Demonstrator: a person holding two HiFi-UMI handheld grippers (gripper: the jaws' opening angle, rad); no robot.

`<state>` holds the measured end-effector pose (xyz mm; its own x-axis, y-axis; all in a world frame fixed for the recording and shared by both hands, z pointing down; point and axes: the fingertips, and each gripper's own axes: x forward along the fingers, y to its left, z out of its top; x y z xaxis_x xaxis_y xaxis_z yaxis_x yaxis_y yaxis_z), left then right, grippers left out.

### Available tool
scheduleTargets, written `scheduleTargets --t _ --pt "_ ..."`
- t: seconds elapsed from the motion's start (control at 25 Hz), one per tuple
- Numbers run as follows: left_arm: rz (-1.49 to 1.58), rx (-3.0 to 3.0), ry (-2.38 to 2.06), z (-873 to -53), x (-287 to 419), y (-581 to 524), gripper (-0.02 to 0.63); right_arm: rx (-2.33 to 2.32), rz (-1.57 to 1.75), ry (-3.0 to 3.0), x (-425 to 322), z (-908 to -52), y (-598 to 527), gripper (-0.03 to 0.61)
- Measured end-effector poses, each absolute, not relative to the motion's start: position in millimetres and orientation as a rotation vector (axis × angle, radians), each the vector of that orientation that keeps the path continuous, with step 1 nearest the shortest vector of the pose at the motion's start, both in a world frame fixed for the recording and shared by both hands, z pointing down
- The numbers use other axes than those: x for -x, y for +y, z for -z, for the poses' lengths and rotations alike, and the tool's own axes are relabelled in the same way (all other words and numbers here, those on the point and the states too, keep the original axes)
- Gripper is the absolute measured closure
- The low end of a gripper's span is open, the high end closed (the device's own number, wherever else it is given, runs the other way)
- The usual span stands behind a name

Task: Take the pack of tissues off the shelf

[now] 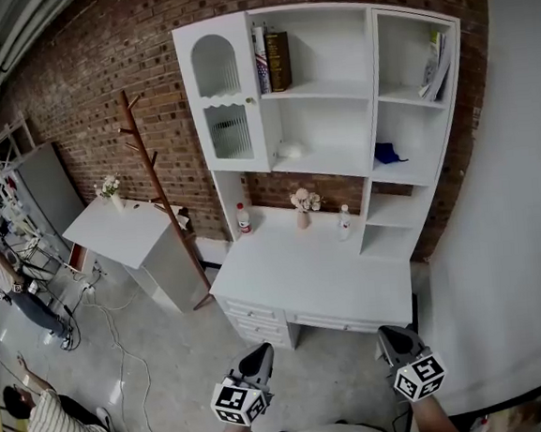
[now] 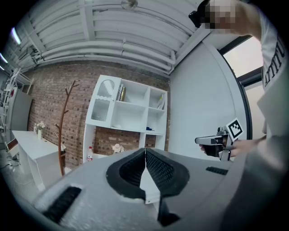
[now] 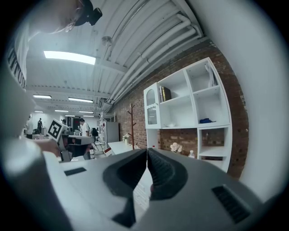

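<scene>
The pack of tissues [image 1: 389, 153], as far as I can tell, is the small blue thing lying on a board in the white shelf unit [image 1: 321, 91], in its right-hand column, second compartment from the top. It is too small to make out more of it. In the compartment above it some papers [image 1: 436, 66] lean against the side wall. In the unit's middle column a small white item [image 1: 290, 149] sits on the lower shelf, and books [image 1: 274, 61] stand upright at the top, beside the glazed door [image 1: 222, 92]. On the unit's desk top [image 1: 303, 264] stand a red-capped bottle [image 1: 244, 219], a vase of flowers [image 1: 303, 205] and a second bottle [image 1: 345, 223].

I hold both tools well in front of the unit, apart from everything on it. My left gripper [image 2: 145, 151] has its jaws pressed together on nothing, and my right gripper [image 3: 147, 150] is closed and empty as well. A wooden coat rack [image 1: 160, 187] stands left of the unit.
</scene>
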<state>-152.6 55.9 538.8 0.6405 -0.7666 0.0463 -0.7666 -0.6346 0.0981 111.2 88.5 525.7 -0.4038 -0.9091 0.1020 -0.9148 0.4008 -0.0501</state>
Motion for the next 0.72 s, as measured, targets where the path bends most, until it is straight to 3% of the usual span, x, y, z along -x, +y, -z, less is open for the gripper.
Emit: scheduleTargets --t 0.72 --pt "-0.018 -2.697 -1.36 -547 109 65 0.588 -1.613 -0.157 -2.615 -162 -530 79 0.546"
